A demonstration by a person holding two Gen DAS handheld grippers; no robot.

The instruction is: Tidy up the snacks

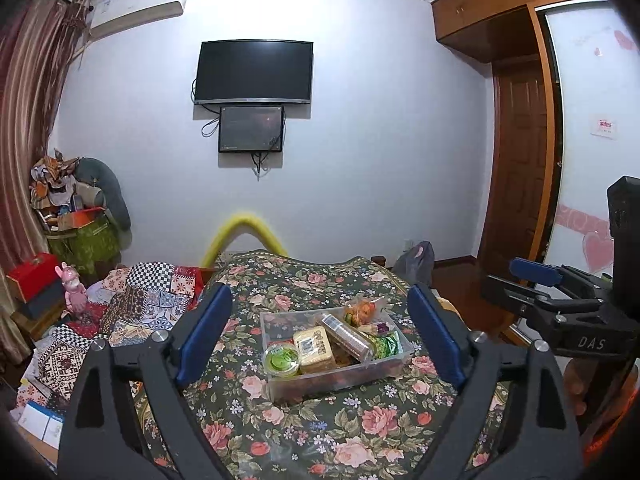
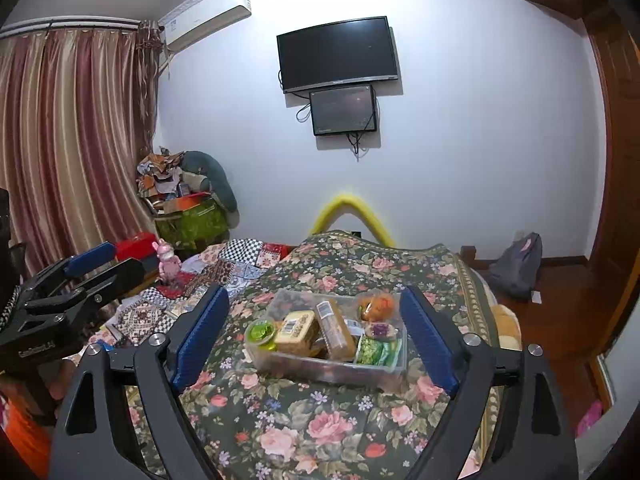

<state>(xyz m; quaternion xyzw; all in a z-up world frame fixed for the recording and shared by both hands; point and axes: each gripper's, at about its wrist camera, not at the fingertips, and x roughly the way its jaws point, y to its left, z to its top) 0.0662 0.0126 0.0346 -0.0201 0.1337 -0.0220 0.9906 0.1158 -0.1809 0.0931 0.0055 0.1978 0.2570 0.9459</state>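
1. The bed (image 1: 320, 432), under its flowered cover, fills the lower half of both views. No loose snack lies on the part you can see, so the gathering looks finished or close to it; what is on the quilt side behind your left tool is hidden.

2. The clear bin (image 1: 394, 354) sits on the cover ahead of you, framed between the fingers in both views. To its right the cover rolls off toward the wooden floor, and in the right wrist view the bin looks nearer that edge than the left one. Push it no further that way.

3. On the left, the patchwork quilt (image 1: 136, 308) and the clutter beyond it leave little room to swing. Straight ahead and above the bin the air is open.

4. Your left tool (image 1: 320, 332) is spread wide and holds nothing. Your right tool (image 2: 314, 332) is likewise released and empty; each shows at the edge of the other's view, well apart from the bin.

5. Inside the bin lie the tan biscuit pack (image 1: 314, 350), the cracker tube (image 1: 346, 338), the orange bag (image 1: 362, 310) at the far corner, the green cup (image 1: 282, 360) at the near left and the green sweets (image 1: 386, 344) at the right. The tube lies slanted across the pack; judging by that, only straightening remains, if anything
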